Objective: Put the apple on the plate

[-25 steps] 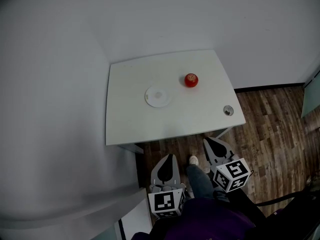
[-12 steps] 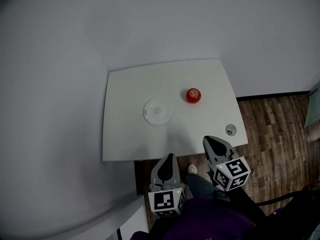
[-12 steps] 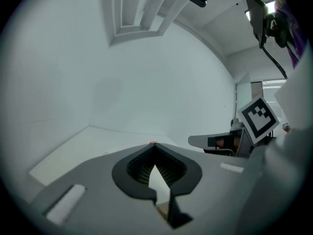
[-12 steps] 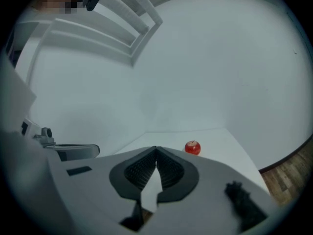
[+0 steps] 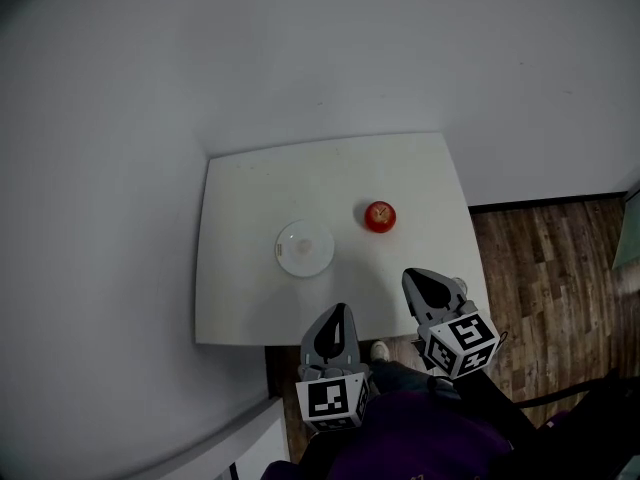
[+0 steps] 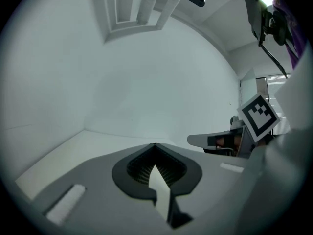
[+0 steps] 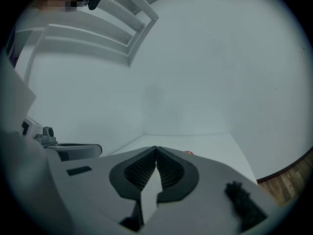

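1. Plainly, none of the task is done yet. The apple [image 5: 380,216] sits on the white table [image 5: 240,298], to the right of the plate [image 5: 305,248] and apart from it, and nothing lies on the plate.
2. Both tongs are closed and empty. The left gripper [image 5: 337,313] and the right gripper [image 5: 421,279] each have their jaws pressed together tip to tip, with nothing between them.
3. Both hang at the table's near edge, short of the apple, and the right one is the nearer to it.
4. What is left, as I judge it, is the whole job: reach in, open a pair of jaws, close them on the apple, carry it across and set it on the plate.
5. Only the head view shows apple and plate together, along with the wooden floor [image 5: 550,258] and the person's shoe [image 5: 381,351].
6. The right gripper view catches just a red sliver of the apple past its jaws, and no plate.
7. The left gripper view shows neither apple nor plate, only table top, wall and the other gripper at its right.
8. The two gripper views show the ribbed pads meeting, which the head view cannot show from above.
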Motion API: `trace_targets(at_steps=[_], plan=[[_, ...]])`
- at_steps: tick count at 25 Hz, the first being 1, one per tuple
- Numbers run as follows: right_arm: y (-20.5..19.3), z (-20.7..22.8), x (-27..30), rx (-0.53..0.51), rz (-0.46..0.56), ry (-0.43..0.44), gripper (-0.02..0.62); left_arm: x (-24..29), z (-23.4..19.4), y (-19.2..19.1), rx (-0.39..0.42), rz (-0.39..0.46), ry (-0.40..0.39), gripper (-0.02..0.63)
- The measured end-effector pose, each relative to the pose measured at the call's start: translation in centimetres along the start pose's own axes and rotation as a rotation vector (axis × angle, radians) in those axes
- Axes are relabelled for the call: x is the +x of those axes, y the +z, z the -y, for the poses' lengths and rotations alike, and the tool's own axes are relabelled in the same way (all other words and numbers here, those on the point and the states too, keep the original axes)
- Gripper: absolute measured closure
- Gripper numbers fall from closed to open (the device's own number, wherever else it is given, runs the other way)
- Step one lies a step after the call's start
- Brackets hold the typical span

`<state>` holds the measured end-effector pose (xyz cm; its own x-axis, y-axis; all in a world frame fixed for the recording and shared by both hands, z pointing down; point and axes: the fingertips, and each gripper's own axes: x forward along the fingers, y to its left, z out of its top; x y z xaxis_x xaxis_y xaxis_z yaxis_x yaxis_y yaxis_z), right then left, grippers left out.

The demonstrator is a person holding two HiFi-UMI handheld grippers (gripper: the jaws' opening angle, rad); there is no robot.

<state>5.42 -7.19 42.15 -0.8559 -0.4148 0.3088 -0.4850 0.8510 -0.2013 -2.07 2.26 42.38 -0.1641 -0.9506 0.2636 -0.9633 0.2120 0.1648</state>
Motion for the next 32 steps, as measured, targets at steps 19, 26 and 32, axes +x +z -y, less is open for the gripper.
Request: trace_targets(at_steps=[19,26,32], plan=[[1.4,6.0,3.3,0.042,0.004,-0.095,0.584,8.9,1.8,1.9,0.062,-0.001,-0.174,0.598],[2.7,7.2,4.7,0.057,0.01,-0.162,0.584,12.3,1.0,2.0,0.083,-0.041,-0.261,0.589],[2.7,7.8,5.5,0.06,0.009,-0.22,0.584,14.9,0.4,0.6,0.097,-0.078,-0.333,0.585]])
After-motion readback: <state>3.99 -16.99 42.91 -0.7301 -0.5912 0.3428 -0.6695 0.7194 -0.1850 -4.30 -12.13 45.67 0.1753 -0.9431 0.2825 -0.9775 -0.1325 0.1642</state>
